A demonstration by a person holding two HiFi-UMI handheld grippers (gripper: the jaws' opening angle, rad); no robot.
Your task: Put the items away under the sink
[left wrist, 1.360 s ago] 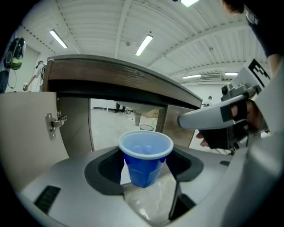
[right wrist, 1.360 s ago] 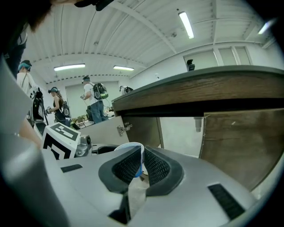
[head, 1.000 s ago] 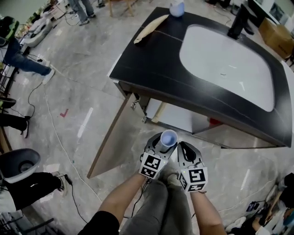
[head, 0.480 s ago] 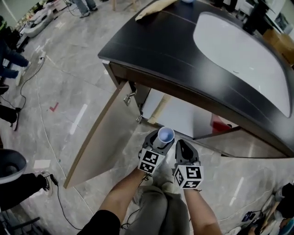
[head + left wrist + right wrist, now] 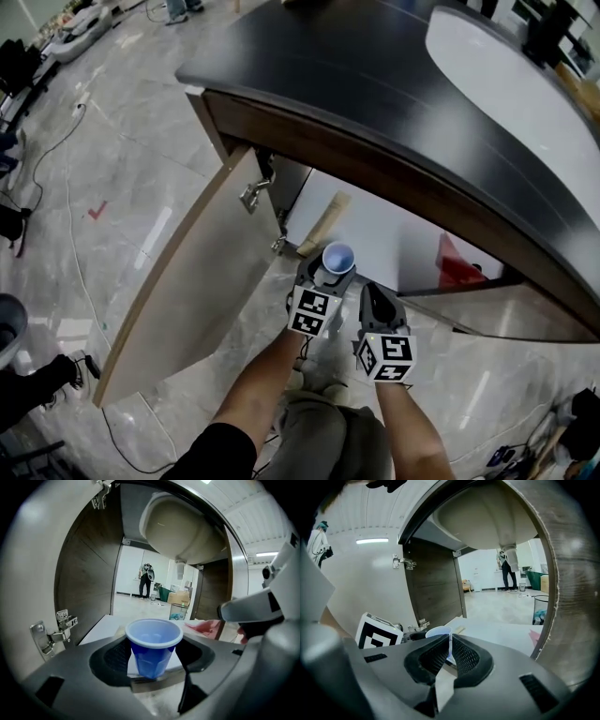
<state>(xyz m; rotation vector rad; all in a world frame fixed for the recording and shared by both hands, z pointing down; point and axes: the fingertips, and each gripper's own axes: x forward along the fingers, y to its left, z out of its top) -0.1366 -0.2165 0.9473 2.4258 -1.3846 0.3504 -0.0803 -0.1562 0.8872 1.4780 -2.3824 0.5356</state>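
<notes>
1. We judge the task about midway: the cabinet door (image 5: pixel 178 281) stands open at the left, but the blue cup (image 5: pixel 338 258) is not yet inside; it hangs just before the opening, below the dark counter (image 5: pixel 356 84)
2. The left gripper (image 5: pixel 152 660) has its fingers closed on the cup's lower body, with the cup upright and empty
3. The right gripper (image 5: pixel 449 651) has its fingers pressed together on nothing
4. The cabinet's white floor (image 5: pixel 375 239) carries a red item (image 5: pixel 459 262) at the right and a wooden strip (image 5: pixel 323 223) at the near left

left tool (image 5: pixel 328 274) with blue cup (image 5: pixel 338 257) — advanced to cabinet (image 5: pixel 375 234) mouth | right tool (image 5: pixel 371 296) — followed alongside
</notes>
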